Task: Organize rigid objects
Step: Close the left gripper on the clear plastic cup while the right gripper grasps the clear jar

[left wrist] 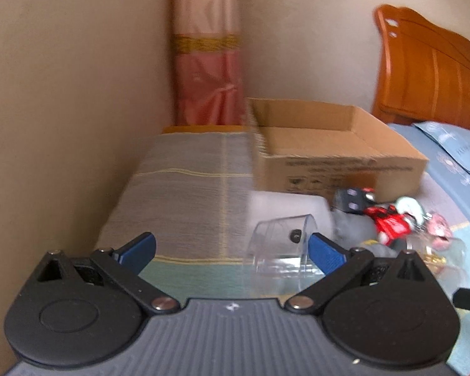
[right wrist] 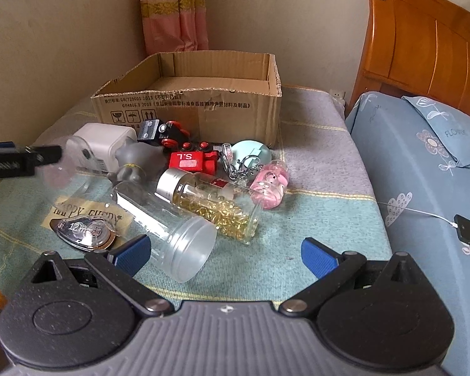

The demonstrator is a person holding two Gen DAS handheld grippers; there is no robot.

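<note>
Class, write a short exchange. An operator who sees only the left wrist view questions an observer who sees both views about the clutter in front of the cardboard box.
Operator: My left wrist view is blurred and barely shows the other tool. Is the right hand-held gripper holding anything?
Observer: No. The right hand-held gripper is open, with nothing between its fingers.
Operator: Which item lies nearest to it?
Observer: A clear bottle, lying on its side with its frosted end toward that gripper.
</note>
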